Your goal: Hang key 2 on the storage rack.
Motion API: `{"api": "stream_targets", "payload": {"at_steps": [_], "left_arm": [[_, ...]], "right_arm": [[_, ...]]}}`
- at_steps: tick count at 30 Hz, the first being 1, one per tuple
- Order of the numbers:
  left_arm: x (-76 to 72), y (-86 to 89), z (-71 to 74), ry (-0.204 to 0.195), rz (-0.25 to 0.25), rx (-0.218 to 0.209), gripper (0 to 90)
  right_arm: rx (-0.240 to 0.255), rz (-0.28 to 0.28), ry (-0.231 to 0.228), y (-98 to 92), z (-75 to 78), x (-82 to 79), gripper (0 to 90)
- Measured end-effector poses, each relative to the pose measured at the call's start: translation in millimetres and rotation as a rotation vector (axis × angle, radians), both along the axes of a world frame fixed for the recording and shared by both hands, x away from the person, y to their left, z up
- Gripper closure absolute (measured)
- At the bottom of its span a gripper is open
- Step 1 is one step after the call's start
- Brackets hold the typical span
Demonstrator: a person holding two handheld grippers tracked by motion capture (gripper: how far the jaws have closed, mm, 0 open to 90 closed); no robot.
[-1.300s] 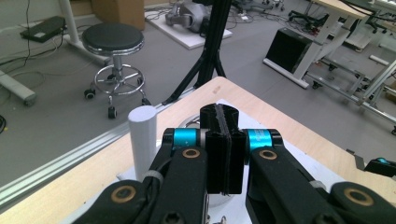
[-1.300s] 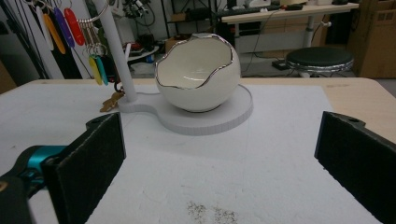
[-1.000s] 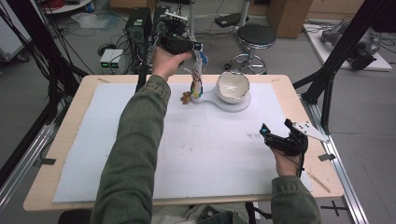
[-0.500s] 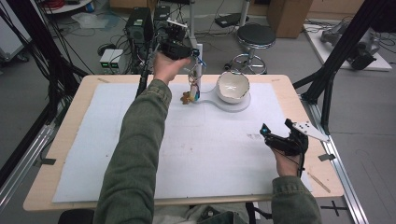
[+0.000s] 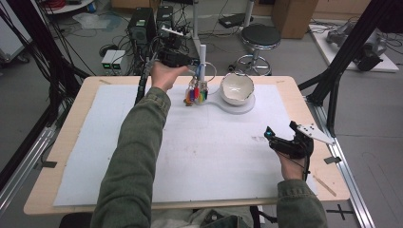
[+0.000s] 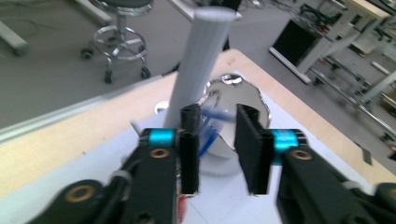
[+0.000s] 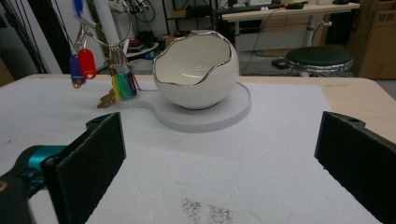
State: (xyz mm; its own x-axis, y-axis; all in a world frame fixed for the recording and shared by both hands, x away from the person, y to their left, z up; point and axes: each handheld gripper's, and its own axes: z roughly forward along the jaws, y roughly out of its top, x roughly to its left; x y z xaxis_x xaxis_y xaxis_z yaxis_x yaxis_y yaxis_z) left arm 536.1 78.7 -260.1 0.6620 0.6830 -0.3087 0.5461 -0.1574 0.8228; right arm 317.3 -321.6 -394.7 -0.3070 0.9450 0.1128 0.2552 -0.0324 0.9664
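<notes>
A white pole (image 5: 203, 56) rises from a flat white base (image 5: 248, 106) at the table's far side. A bunch of keys with coloured tags (image 5: 196, 93) hangs beside the pole on wire rings. My left gripper (image 5: 194, 61) is up at the pole. In the left gripper view its jaws (image 6: 217, 140) have just been opening; a blurred blue tag (image 6: 212, 127) lies between them, untouched by the pads, and the pole (image 6: 201, 60) stands just behind. My right gripper (image 5: 280, 131) rests open at the table's right. In its own view the right gripper (image 7: 219, 128) faces the key bunch (image 7: 123, 86).
A white egg-shaped bowl (image 5: 236, 87) with a jagged silver rim sits on the round end of the base; in the right gripper view the bowl (image 7: 196, 70) is straight ahead. A white sheet (image 5: 190, 156) covers the wooden table (image 5: 71, 142). A black stool (image 5: 258, 35) stands beyond.
My left hand has sunk a little toward the pole, the key bunch has come down with it, and the left jaws have parted. The right gripper has not moved.
</notes>
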Motion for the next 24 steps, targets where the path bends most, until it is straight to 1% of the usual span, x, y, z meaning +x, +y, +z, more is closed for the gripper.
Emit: {"api": "stream_targets", "payload": {"at_steps": [2, 3, 5, 6, 7, 8, 9, 10, 11, 13, 14, 15, 16, 17, 18, 19, 20, 22, 24], "left_arm": [[-2.1, 2.8, -3.3, 0.000, -0.001, -0.019, 60.6], [-2.8, 3.7, -3.8, -0.001, 0.001, -0.016, 57.7], [-4.0, 5.7, -4.8, 0.000, 0.009, -0.016, 47.2], [-4.5, 7.0, -5.0, 0.005, 0.004, -0.013, 45.6], [-4.8, 7.3, -5.4, 0.013, 0.003, -0.002, 41.1], [-5.7, 6.8, -5.8, 0.017, 0.005, 0.030, 33.9], [-6.8, 6.7, -6.1, 0.011, 0.011, 0.058, 27.3], [-7.7, 6.6, -6.5, 0.005, 0.018, 0.063, 23.5], [-8.9, 8.2, -6.5, 0.007, 0.024, 0.067, 21.3], [-10.6, 12.2, -7.1, 0.007, 0.048, 0.065, 19.6], [-10.6, 13.2, -7.4, 0.027, 0.057, 0.063, 15.9], [-10.5, 14.8, -8.0, 0.038, 0.062, 0.073, 11.6], [-11.9, 16.7, -8.2, 0.034, 0.068, 0.085, 8.9], [-12.9, 17.7, -8.3, 0.033, 0.073, 0.077, 7.5], [-14.4, 19.9, -7.5, 0.027, 0.082, 0.080, 5.3], [-15.8, 22.0, -6.8, 0.024, 0.081, 0.072, 3.3], [-17.8, 25.0, -5.5, 0.018, 0.093, 0.065, 1.6], [-20.7, 28.7, -4.1, 0.010, 0.091, 0.055, 1.6], [-24.0, 32.7, -3.1, 0.004, 0.095, 0.059, 1.6]], "right_arm": [[-0.001, -0.002, -0.001, 0.0, 0.1, -0.5, 0.8], [-0.002, -0.003, -0.003, 0.0, 0.2, -0.6, 0.8], [-0.003, -0.002, -0.003, 0.0, 0.2, -1.1, 0.8], [-0.004, -0.002, -0.003, 0.1, 0.2, -1.2, 0.8], [-0.003, -0.003, -0.001, 0.3, 0.2, -1.4, 0.8], [-0.004, -0.003, -0.001, 0.2, 0.2, -1.4, 0.8], [-0.004, -0.002, -0.002, 0.0, 0.1, -1.2, 0.8], [-0.002, -0.002, 0.000, 0.1, 0.1, -1.4, 0.8], [-0.002, -0.002, 0.001, 0.1, 0.1, -1.4, 0.8], [-0.002, -0.002, -0.001, 0.2, 0.2, -1.5, 0.8], [-0.001, -0.001, 0.002, 0.5, 0.2, -1.9, 0.8], [-0.001, -0.001, 0.002, 0.6, 0.2, -1.9, 0.8], [-0.004, -0.001, 0.002, 0.7, 0.3, -2.0, 0.8], [-0.004, 0.001, 0.002, 0.7, 0.4, -2.3, 0.8], [-0.003, -0.001, -0.002, 0.7, 0.4, -2.2, 0.8], [-0.004, -0.003, -0.004, 0.6, 0.4, -2.3, 0.8], [-0.005, -0.003, -0.005, 0.5, 0.4, -2.4, 0.8], [-0.003, -0.003, -0.004, 0.5, 0.5, -2.5, 0.8], [0.000, -0.003, 0.001, 1.2, 0.7, -3.2, 0.8]]}}
